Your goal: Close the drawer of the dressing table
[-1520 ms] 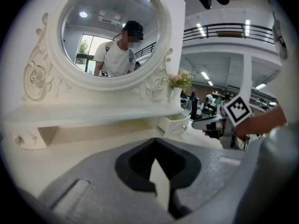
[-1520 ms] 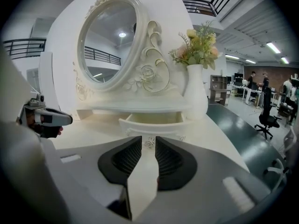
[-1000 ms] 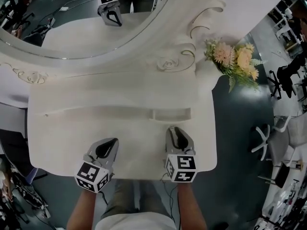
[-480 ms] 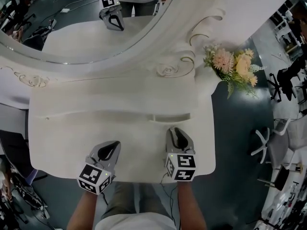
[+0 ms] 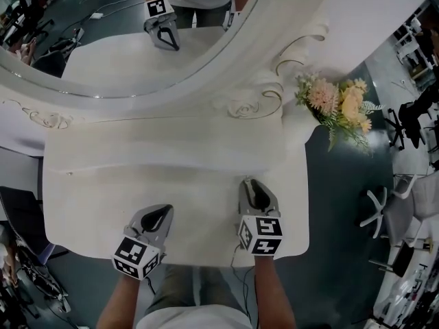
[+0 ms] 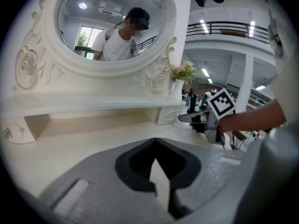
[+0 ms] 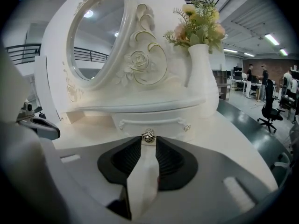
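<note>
The white dressing table (image 5: 103, 184) fills the head view. Its small drawer (image 7: 154, 121) sits under the raised shelf (image 7: 140, 107), front about flush with it; from the head view the drawer is hidden beneath the shelf. My right gripper (image 7: 148, 138) (image 5: 251, 182) is shut on the drawer's round metal knob (image 7: 148, 135). Low over the tabletop to the left, my left gripper (image 5: 164, 211) (image 6: 154, 143) is shut and holds nothing.
An oval mirror (image 5: 137, 40) in a carved frame stands at the back and reflects a person with the grippers. A white vase of flowers (image 5: 339, 101) (image 7: 201, 73) stands on the table's right end. Office chairs (image 5: 377, 201) stand on the dark floor to the right.
The drawer's top, seen sticking out from under the shelf earlier, has slid in out of sight. The right gripper went forward with it. The left gripper barely moved.
</note>
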`<action>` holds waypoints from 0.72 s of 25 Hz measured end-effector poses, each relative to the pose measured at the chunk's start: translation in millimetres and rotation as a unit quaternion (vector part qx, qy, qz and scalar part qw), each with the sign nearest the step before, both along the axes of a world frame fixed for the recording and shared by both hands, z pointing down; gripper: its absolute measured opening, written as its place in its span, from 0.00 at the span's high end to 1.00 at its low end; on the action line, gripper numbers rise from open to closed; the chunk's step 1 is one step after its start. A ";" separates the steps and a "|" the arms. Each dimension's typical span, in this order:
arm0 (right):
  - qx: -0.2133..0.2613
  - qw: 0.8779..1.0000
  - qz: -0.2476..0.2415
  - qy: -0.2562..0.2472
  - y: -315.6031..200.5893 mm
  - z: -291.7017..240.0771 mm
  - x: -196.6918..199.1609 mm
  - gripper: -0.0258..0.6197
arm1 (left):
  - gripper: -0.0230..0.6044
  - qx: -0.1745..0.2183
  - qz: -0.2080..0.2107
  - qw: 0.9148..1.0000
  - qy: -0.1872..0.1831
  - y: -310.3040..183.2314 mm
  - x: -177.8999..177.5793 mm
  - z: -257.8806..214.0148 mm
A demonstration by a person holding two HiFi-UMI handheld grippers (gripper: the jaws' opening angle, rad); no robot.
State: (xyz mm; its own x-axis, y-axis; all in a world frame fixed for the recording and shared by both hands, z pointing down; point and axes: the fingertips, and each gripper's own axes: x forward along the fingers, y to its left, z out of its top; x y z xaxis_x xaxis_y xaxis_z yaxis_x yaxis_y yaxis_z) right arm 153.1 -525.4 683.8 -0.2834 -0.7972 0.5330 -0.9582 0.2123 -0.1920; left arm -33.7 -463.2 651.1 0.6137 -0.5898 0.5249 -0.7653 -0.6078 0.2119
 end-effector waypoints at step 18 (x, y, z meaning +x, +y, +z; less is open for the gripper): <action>-0.002 1.000 -0.013 -0.004 -19.2 -0.3 -1.0 0.83 | 0.97 0.002 -0.007 1.000 0.001 -22.3 0.5 -5.5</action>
